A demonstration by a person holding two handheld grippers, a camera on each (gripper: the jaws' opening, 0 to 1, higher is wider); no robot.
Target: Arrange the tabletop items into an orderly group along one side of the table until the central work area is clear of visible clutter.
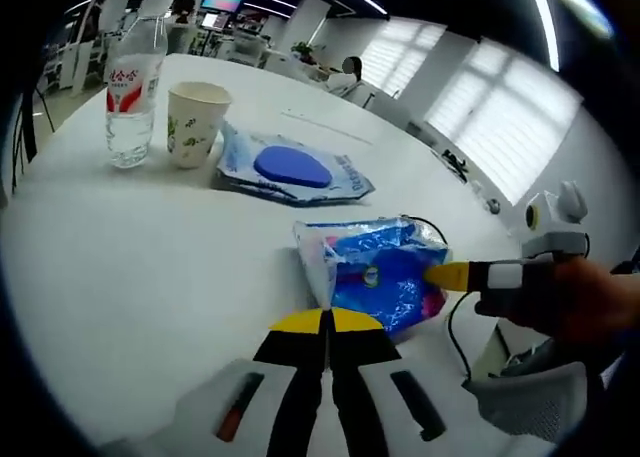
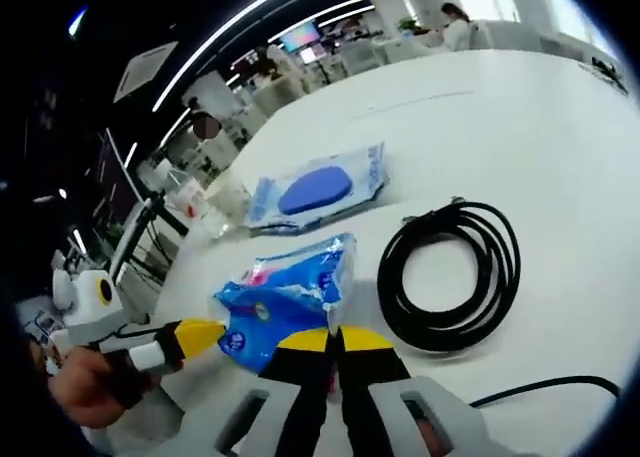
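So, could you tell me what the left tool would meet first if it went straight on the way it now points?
Most likely the blue tissue pack, lying just ahead of the shut left tool. The right tool meets the pack from the other side. Depth is hard to judge here.

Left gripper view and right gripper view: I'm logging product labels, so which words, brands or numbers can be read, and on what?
None can be read for certain.
Clear plastic water bottle: red characters on its white label, too blurred to read.
White paper cup: green print, too small.
Crinkled blue plastic packet: printing blurred.
Flat blue-and-white pouch: no legible text.
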